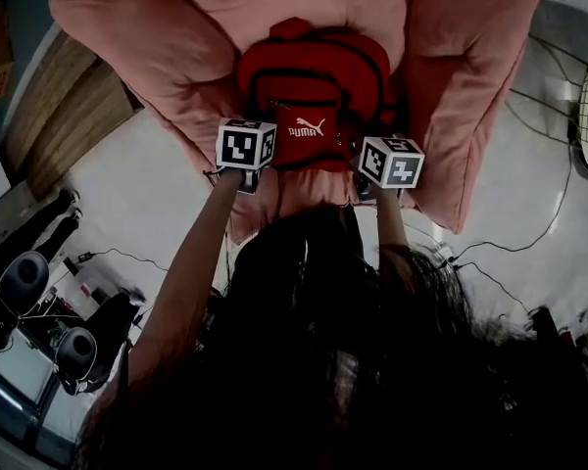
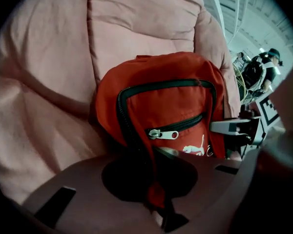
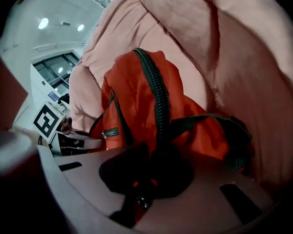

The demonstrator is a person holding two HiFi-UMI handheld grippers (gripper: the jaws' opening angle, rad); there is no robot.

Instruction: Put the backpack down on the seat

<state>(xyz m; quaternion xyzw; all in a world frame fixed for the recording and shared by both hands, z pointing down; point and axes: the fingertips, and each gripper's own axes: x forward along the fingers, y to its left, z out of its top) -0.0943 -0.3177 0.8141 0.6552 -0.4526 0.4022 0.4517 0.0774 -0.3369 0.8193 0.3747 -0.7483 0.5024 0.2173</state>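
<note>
A red backpack (image 1: 312,84) with black zips and a white logo sits on the seat of a pink cushioned armchair (image 1: 167,47), leaning against its backrest. My left gripper (image 1: 250,176) is at the backpack's left lower edge, shut on a fold of its red fabric (image 2: 156,196). My right gripper (image 1: 367,186) is at the right lower edge, shut on the backpack's side by the black zip (image 3: 141,194). The left gripper view shows the front pocket (image 2: 171,126); the right gripper view shows the side and a strap (image 3: 205,123). The person's dark hair hides the seat's front edge.
The armchair's padded arms (image 1: 470,86) flank the backpack on both sides. Cables (image 1: 510,243) trail over the pale floor to the right. Dark equipment (image 1: 39,311) stands at the lower left, a wooden panel (image 1: 64,116) at the left.
</note>
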